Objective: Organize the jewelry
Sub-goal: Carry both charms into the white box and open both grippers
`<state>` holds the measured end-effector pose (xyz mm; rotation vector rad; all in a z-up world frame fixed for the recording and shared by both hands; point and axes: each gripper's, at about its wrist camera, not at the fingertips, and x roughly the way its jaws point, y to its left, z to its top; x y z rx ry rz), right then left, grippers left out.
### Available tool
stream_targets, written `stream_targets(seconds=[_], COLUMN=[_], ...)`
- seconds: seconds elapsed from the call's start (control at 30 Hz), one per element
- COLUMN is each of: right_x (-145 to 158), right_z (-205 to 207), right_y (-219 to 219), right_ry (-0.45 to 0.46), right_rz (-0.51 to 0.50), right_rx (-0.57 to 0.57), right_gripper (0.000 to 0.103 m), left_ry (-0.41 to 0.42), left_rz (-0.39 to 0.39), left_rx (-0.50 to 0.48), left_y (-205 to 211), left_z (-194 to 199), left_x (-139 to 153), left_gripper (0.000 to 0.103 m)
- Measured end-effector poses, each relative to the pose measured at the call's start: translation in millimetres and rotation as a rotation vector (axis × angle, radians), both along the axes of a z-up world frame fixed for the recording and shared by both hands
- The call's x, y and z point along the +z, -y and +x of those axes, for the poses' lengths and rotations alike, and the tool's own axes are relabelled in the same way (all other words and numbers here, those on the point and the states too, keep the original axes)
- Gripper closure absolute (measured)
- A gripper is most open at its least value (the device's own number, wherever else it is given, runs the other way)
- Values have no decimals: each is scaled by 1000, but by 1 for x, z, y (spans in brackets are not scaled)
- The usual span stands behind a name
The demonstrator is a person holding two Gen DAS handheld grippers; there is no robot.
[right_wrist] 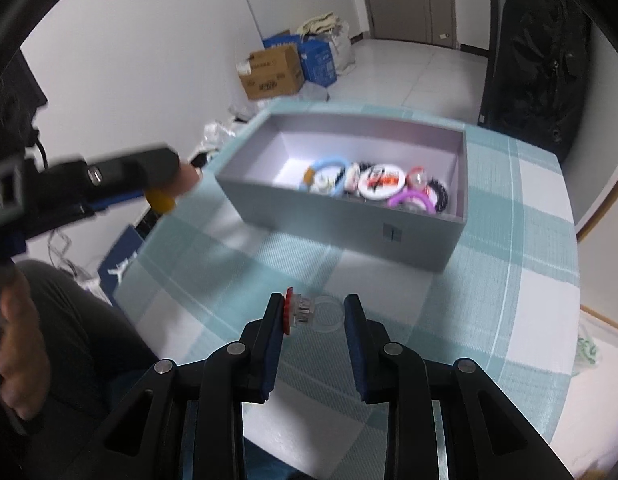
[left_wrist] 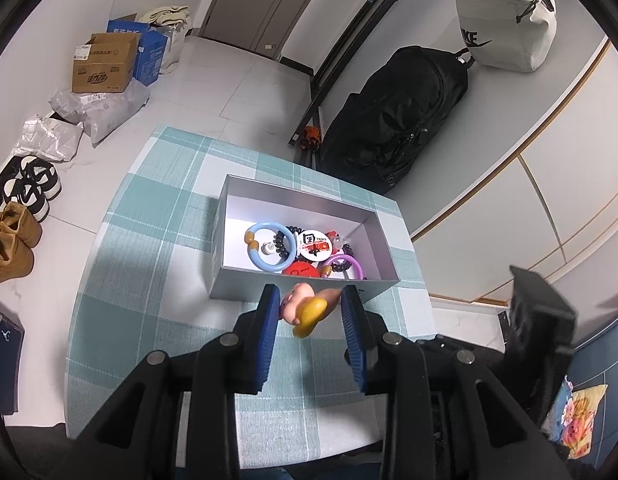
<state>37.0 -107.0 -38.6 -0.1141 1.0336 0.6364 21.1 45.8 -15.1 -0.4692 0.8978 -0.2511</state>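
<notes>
A grey open box (left_wrist: 297,292) stands on the checked tablecloth, and in the right wrist view the box (right_wrist: 349,220) lies ahead. It holds a blue ring (left_wrist: 269,246), a round badge (left_wrist: 315,246), a purple ring (left_wrist: 349,266) and dark beads. My left gripper (left_wrist: 309,308) is shut on a pink and yellow figure charm (left_wrist: 305,308), just before the box's near wall. My right gripper (right_wrist: 314,314) is shut on a clear ring with a red top (right_wrist: 309,312), above the cloth in front of the box. The left gripper (right_wrist: 109,184) shows at the left there.
The green-and-white cloth (left_wrist: 157,240) covers a small table. On the floor to the left lie cardboard boxes (left_wrist: 105,64), plastic bags and shoes (left_wrist: 13,240). A black bag (left_wrist: 397,120) and a white bag (left_wrist: 505,28) hang at the right. A person's leg (right_wrist: 69,320) is at the table's near left.
</notes>
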Motion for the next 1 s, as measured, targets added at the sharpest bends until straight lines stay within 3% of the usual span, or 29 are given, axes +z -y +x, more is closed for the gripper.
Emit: stream_targets(seconds=[0.37,0.67,1.0], right_x=[35,57,50], right_z=[26,60,98], right_y=[-1,-2,-3], right_ry=[14,31,3], right_rz=[93,110,100], right_rx=[-1,5,27], right_gripper=[75,75,75], left_ry=[-6,-33,-91], left_rz=[-32,-45,-10], left_rx=[0,13,29], left_y=[0,5,12], left_z=[23,51,76], left_x=[1,-5,-19], left_gripper=[77,77,77])
